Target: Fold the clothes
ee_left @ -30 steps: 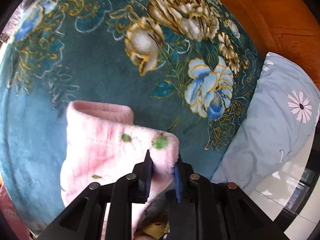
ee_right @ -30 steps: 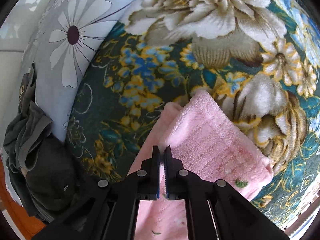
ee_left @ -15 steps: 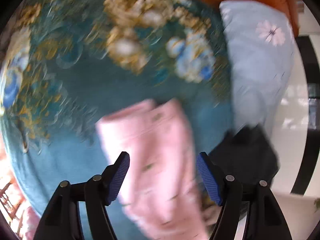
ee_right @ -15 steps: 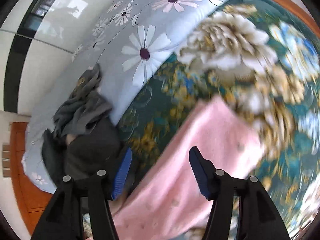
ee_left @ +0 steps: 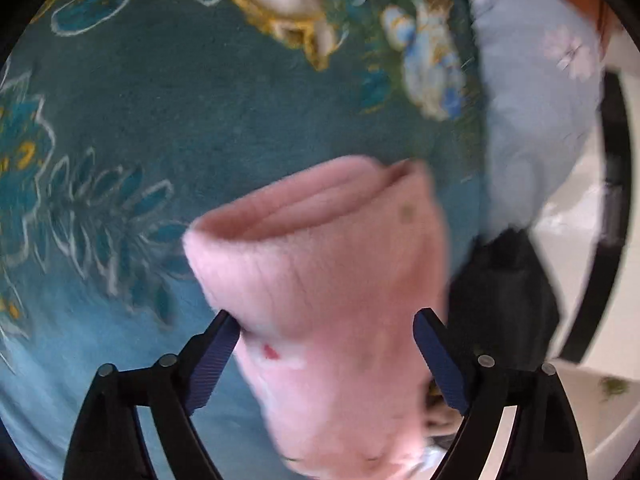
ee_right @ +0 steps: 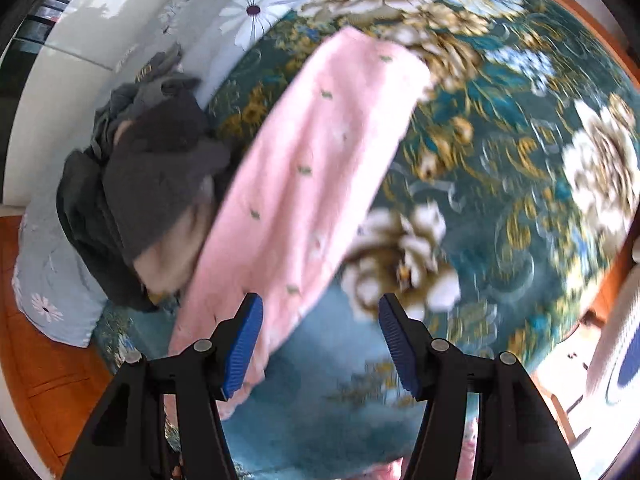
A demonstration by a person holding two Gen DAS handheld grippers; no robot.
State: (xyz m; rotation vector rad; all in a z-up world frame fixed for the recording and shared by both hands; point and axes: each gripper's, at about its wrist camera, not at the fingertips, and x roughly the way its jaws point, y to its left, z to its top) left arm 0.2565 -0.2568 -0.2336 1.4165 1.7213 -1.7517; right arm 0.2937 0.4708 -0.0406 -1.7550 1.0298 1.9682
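Observation:
A folded pink fleece garment (ee_left: pixel 328 264) with small green marks lies on the teal flowered blanket (ee_left: pixel 168 128). My left gripper (ee_left: pixel 326 344) is open, its blue pads either side of the garment's near end. In the right wrist view the pink garment (ee_right: pixel 304 168) lies as a long folded strip. My right gripper (ee_right: pixel 320 340) is open above the blanket (ee_right: pixel 500 152), with its left pad over the strip's near edge.
A heap of dark grey clothes (ee_right: pixel 148 184) lies left of the pink strip and shows in the left wrist view (ee_left: pixel 508 292). A light blue daisy pillow (ee_left: pixel 532 112) lies along the bed edge. Orange wood floor (ee_right: pixel 44 344) and white floor (ee_right: pixel 60 92) lie beyond.
Both grippers let go of the pink garment and opened wide. Both pulled back and swung, so the garment now lies folded on the blanket.

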